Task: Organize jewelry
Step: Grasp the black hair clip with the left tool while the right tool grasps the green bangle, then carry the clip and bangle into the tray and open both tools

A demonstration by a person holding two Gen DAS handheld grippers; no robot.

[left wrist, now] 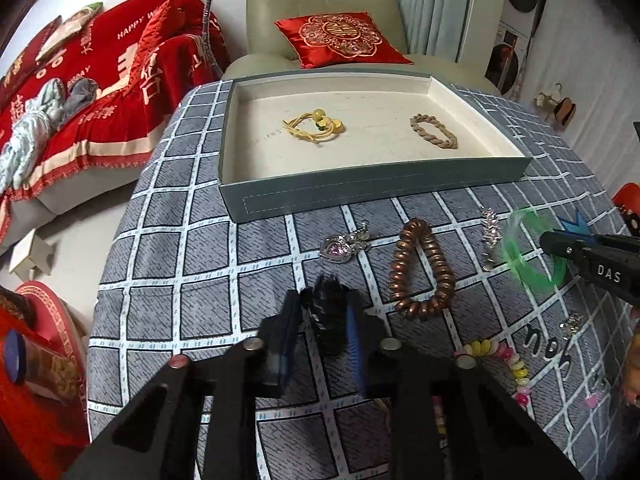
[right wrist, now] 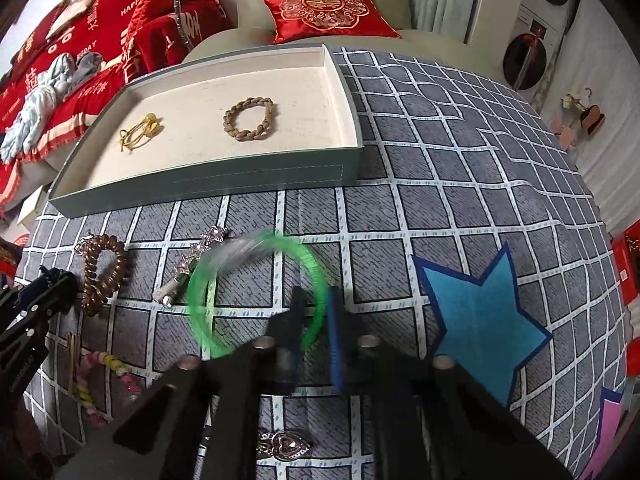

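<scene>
My left gripper [left wrist: 326, 304] is shut on a black ribbed hair tie [left wrist: 329, 316] just above the checked cloth. My right gripper [right wrist: 316, 300] is shut on the rim of a translucent green bangle [right wrist: 208, 320], which is blurred and lifted a little off the cloth. The left wrist view shows the same bangle [left wrist: 532, 256] at the far right. Behind them stands a grey tray [left wrist: 360, 196] with a cream lining. It holds a yellow cord bracelet [left wrist: 316, 126] and a braided brown bracelet [left wrist: 433, 131].
On the cloth in front of the tray lie a copper coil hair tie [left wrist: 420, 272], a silver heart pendant [left wrist: 340, 246], a silver star clip [left wrist: 490, 240] and a pastel bead bracelet [left wrist: 504, 360]. A blue star [right wrist: 480, 320] marks the cloth at the right. An armchair stands behind the table.
</scene>
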